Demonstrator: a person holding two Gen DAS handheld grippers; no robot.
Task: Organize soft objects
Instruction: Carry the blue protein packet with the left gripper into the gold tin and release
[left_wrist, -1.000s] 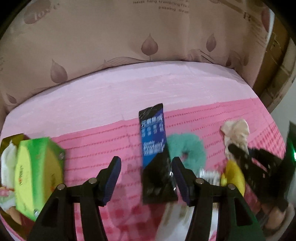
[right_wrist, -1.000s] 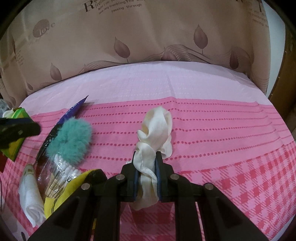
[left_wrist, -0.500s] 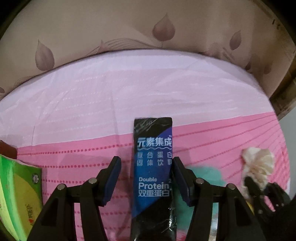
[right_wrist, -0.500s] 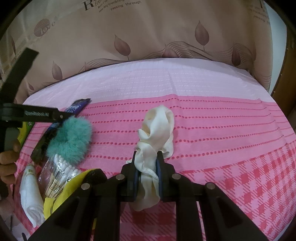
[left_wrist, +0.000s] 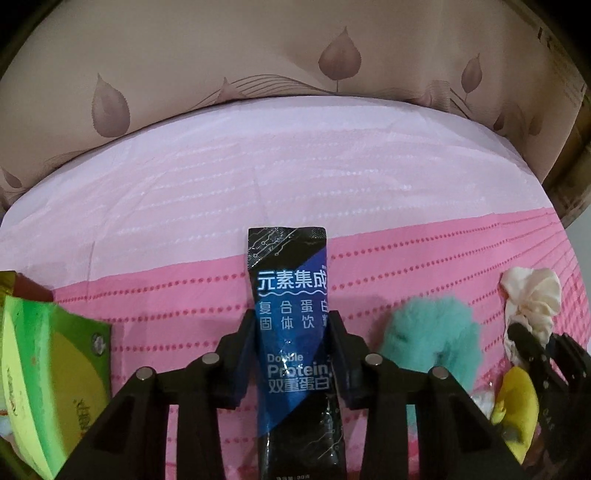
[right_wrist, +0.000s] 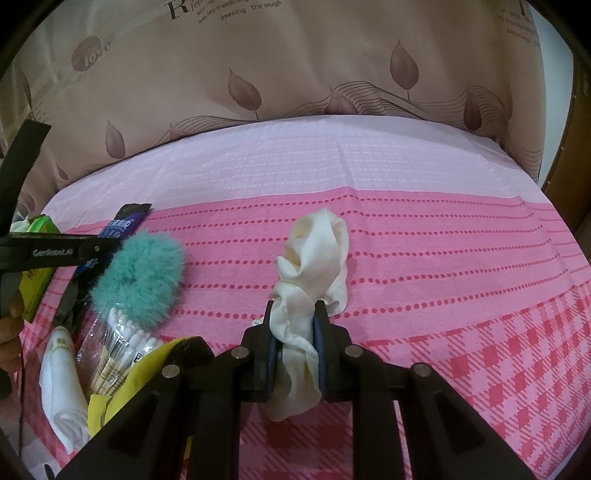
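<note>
Pink checked cloth (right_wrist: 461, 280) covers the bench, with a leaf-print curtain (right_wrist: 295, 74) behind. Left gripper (left_wrist: 291, 332) has its fingers clamped on a blue sachet (left_wrist: 295, 332) near the left edge. Right gripper (right_wrist: 297, 332) pinches a cream scrunchie (right_wrist: 314, 266) mid-bench; a teal scrunchie (right_wrist: 140, 273) lies between them.

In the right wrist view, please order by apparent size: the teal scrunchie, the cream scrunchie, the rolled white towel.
1. Cream scrunchie, held close to the camera, so this is unsure.
2. Teal scrunchie.
3. White towel, partly cut off by the edge; nearly like the teal one.
</note>
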